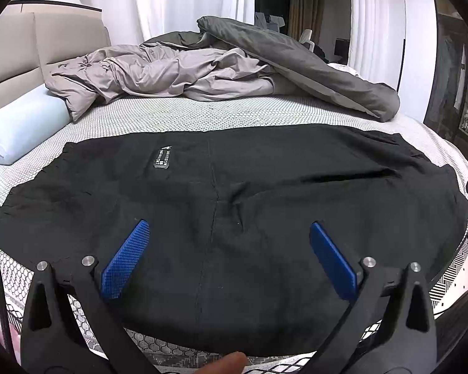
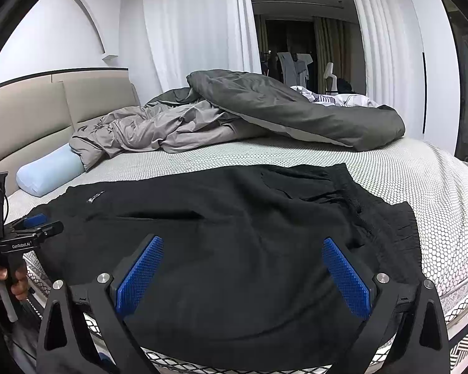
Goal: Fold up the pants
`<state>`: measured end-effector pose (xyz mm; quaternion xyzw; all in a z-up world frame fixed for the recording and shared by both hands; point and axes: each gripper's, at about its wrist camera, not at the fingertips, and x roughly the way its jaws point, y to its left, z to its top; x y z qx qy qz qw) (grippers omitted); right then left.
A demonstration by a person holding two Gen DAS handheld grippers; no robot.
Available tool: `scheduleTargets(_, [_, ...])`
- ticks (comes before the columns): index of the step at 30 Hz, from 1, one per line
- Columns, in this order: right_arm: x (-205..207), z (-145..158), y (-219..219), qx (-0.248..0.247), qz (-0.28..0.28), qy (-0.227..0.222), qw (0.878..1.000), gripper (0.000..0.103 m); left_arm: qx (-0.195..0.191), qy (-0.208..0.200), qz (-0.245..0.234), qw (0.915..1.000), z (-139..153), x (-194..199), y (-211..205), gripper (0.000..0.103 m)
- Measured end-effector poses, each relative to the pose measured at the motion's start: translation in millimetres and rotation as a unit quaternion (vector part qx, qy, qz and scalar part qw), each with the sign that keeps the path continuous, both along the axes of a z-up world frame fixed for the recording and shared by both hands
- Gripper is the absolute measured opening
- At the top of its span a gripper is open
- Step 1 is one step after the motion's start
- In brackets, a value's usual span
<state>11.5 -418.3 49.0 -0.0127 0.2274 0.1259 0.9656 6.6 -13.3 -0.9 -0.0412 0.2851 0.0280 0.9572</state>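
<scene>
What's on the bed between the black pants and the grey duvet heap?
Nothing: between the black pants and the grey duvet only a bare strip of honeycomb-patterned mattress cover shows, in both wrist views.

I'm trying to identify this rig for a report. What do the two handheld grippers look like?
Both the left gripper and right gripper have black angular frames with silver bolts and blue textured pads. The right view shows white "GenRobot.AI" lettering and a thin black cable on the left one.

Black pants (image 2: 221, 249) lie spread on the bed (image 2: 405, 180), the right claw (image 2: 243, 268) gaping wide above them.
</scene>
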Motion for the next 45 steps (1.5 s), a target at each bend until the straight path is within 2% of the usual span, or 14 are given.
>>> scheduleTargets(36, [1.9, -1.4, -8.6, 0.004, -0.011, 0.004, 1.000, 0.103, 0.000, 0.000, 0.010, 1.0000, -0.4, -3.9, 9.6, 0.102])
scheduleTargets(45, [5.8, -5.3, -3.7, -0.010, -0.015, 0.014, 1.000, 0.103, -0.008, -0.002, 0.019, 0.9998, 0.6, -5.9, 20.4, 0.102])
